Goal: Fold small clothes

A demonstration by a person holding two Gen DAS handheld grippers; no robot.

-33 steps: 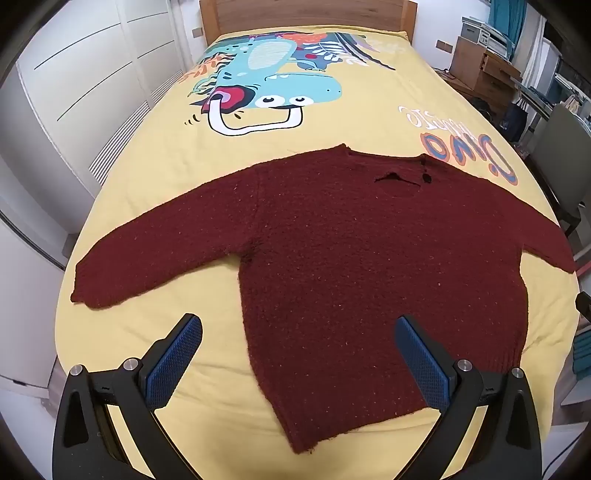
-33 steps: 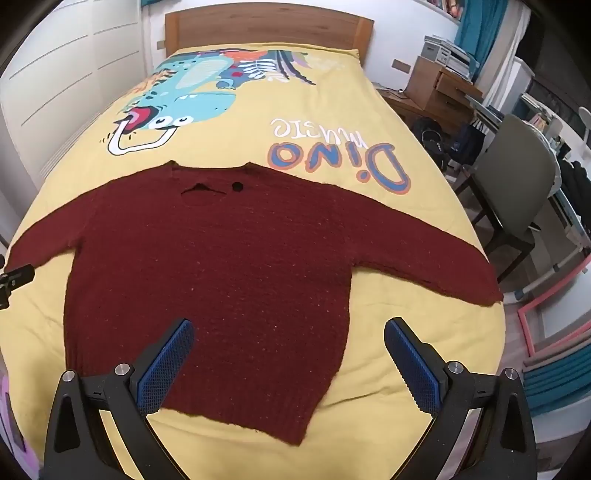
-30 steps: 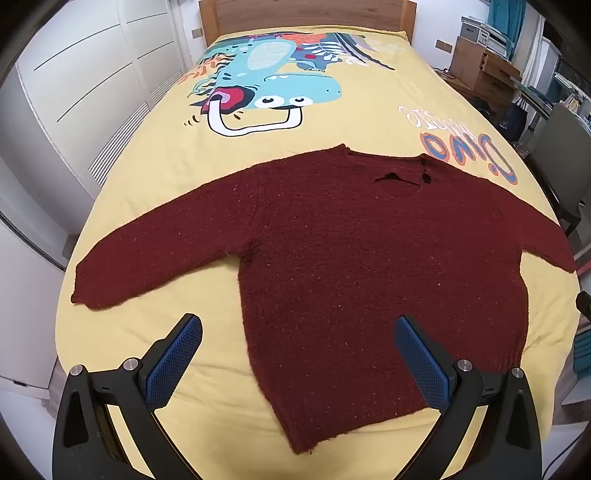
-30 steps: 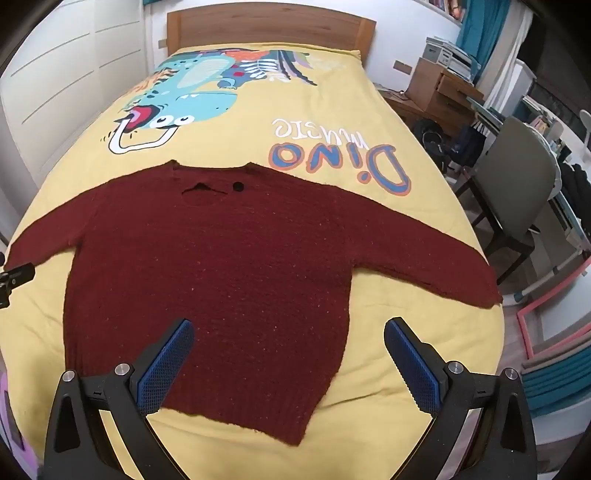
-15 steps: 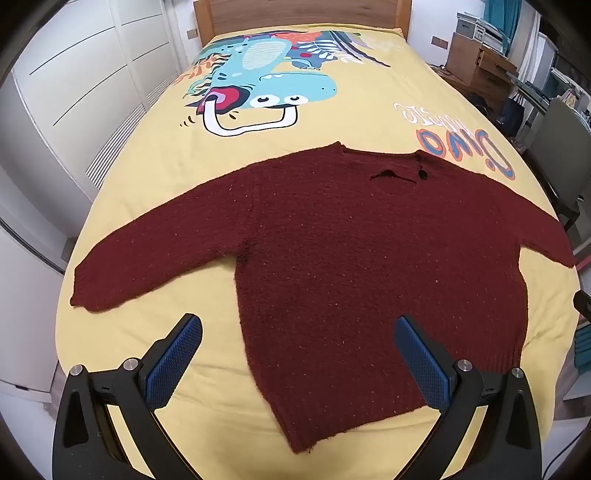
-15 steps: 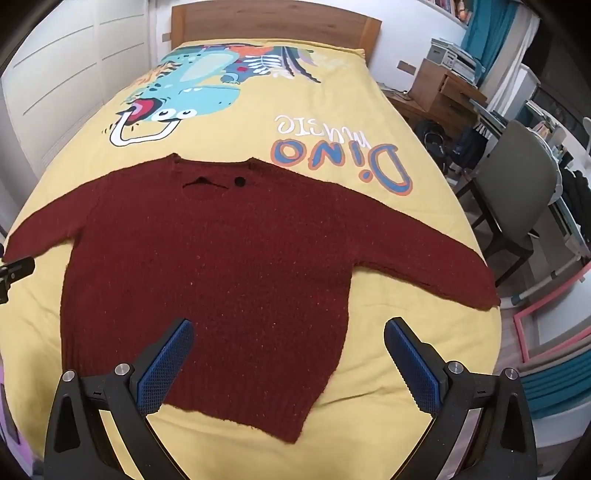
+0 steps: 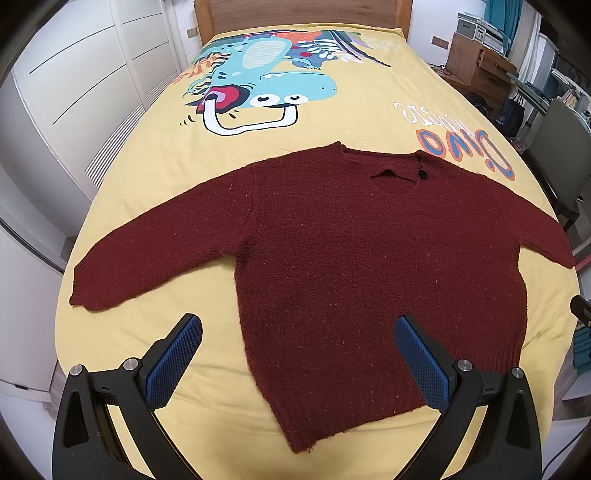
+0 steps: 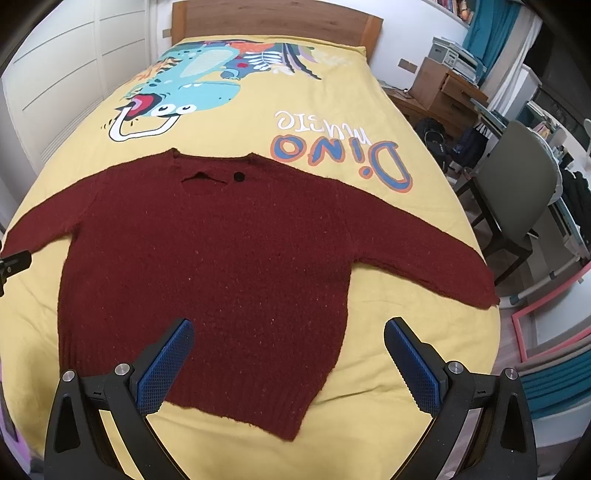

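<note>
A dark red knitted sweater (image 7: 351, 251) (image 8: 221, 258) lies flat on the yellow bedspread (image 7: 147, 206), both sleeves spread wide and the neckline toward the headboard. My left gripper (image 7: 297, 356) hovers open above the sweater's lower left hem corner, nothing between its blue pads. In the right wrist view my right gripper (image 8: 290, 360) is open too, held over the lower right part of the hem. The left sleeve cuff (image 7: 92, 284) lies near the bed's left edge; the right sleeve cuff (image 8: 476, 284) reaches the bed's right edge.
The bedspread (image 8: 332, 110) carries a dinosaur print (image 7: 266, 88) and "Dino" lettering (image 8: 340, 155). White wardrobe doors (image 7: 74, 92) run along the left. A grey chair (image 8: 517, 184) and a wooden desk (image 8: 443, 92) stand to the right. The wooden headboard (image 7: 295, 14) is at the far end.
Both grippers have drifted slightly toward the sweater, so it sits a little nearer in both views. The sweater itself has not moved, and both grippers stay open.
</note>
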